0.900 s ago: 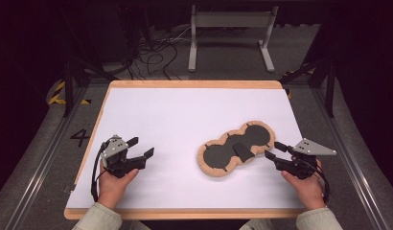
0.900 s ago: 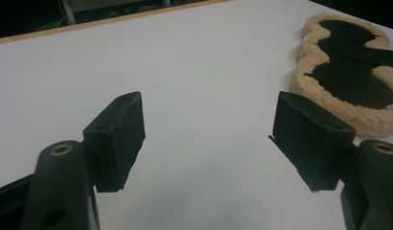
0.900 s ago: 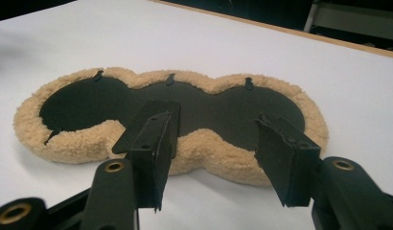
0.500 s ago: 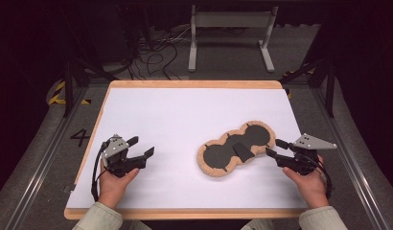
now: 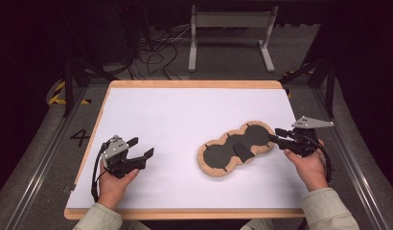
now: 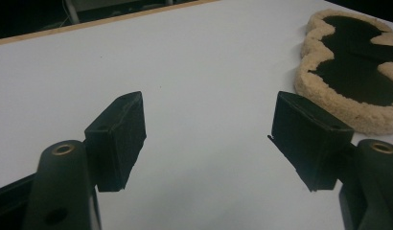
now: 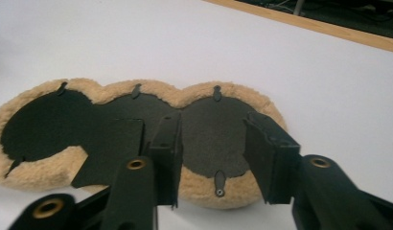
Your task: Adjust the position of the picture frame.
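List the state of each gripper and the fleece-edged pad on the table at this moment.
Left gripper: open, empty, apart from the pad.
Right gripper: open, empty, at the pad's near-right edge.
Fleece-edged pad: lying flat, black side up, ungripped.
Table: white top, bears the pad.

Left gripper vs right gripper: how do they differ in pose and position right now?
The left gripper sits over bare white table, well clear of the fleece pad; the right gripper is at the pad's right end. The left gripper's jaws gape wider than the right gripper's. Both are open, holding nothing.
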`<state>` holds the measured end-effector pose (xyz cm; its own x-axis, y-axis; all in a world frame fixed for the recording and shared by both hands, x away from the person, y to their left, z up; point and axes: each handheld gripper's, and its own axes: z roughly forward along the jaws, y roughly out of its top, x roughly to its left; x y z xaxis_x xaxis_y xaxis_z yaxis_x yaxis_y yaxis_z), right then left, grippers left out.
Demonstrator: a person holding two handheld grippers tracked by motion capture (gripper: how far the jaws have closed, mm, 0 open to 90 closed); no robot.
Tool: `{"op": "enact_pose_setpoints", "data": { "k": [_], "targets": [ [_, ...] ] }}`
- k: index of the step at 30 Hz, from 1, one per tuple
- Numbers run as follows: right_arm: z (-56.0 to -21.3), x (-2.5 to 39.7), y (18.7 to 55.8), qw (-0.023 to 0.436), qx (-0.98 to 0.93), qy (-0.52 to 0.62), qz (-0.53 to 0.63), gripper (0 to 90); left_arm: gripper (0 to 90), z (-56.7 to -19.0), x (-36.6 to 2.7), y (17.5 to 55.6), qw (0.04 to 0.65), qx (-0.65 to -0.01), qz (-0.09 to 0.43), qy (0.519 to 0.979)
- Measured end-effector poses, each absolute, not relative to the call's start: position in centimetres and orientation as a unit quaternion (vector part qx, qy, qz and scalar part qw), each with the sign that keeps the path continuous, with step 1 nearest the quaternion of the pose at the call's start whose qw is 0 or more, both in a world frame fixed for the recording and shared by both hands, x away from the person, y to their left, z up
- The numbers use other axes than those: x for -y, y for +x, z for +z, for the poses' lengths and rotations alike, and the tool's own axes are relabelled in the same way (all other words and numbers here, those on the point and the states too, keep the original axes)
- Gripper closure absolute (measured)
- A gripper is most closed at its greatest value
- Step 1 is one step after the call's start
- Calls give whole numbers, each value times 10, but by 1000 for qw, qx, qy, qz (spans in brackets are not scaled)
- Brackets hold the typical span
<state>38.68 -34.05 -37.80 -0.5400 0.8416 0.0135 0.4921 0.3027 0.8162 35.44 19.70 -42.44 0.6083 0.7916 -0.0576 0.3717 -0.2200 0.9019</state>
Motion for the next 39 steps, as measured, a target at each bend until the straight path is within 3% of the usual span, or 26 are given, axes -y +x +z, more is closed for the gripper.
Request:
{"op": "enact_pose_setpoints", "data": {
  "k": [7, 11, 39],
  "targets": [
    [-381, 340, 412, 210, -785, 452, 368, 831, 283, -425, -197, 354, 488, -388, 215, 751],
    [-381, 342, 421, 208, -786, 459, 357, 897, 283, -425, -197, 355, 487, -387, 214, 753],
    [-422, 367, 466, 187, -775, 511, 321, 900, 290, -428, -195, 355, 481, -387, 214, 757]
  ]
}}
